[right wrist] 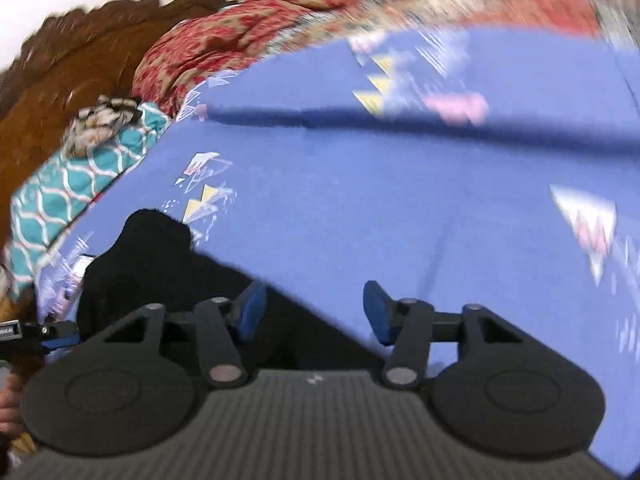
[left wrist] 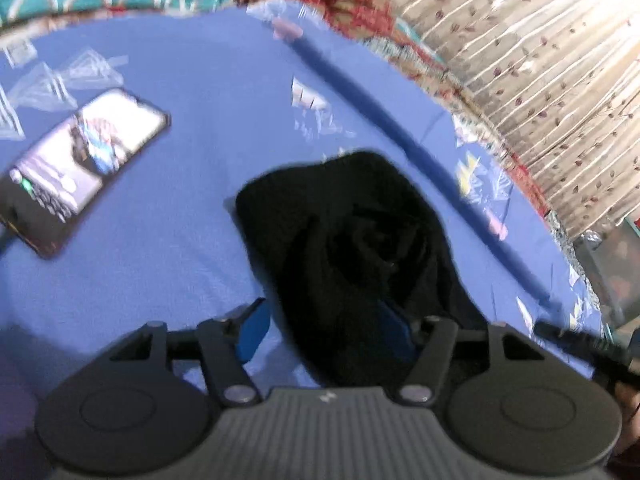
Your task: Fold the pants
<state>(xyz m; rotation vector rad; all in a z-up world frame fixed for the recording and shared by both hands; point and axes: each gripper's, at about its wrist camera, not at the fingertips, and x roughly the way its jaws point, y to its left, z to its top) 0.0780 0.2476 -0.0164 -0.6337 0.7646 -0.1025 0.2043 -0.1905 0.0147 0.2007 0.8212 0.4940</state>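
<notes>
The black pants [left wrist: 352, 240] lie bunched in a folded heap on the blue bedsheet [left wrist: 180, 208]. My left gripper [left wrist: 324, 328] is open, its blue pads either side of the near end of the heap, the right pad partly hidden by cloth. In the right wrist view the pants [right wrist: 168, 276] lie at lower left. My right gripper [right wrist: 314, 312] is open; its left pad is over the pants' edge, its right pad over bare sheet [right wrist: 400, 208]. The left gripper's tip [right wrist: 48, 336] shows at the far left edge.
A phone [left wrist: 80, 172] with a lit screen lies on the sheet to the left. A red patterned blanket [right wrist: 224, 40] and teal pillow [right wrist: 68, 184] sit by the wooden headboard [right wrist: 60, 72]. A floral curtain [left wrist: 540, 60] hangs beyond the bed's right edge.
</notes>
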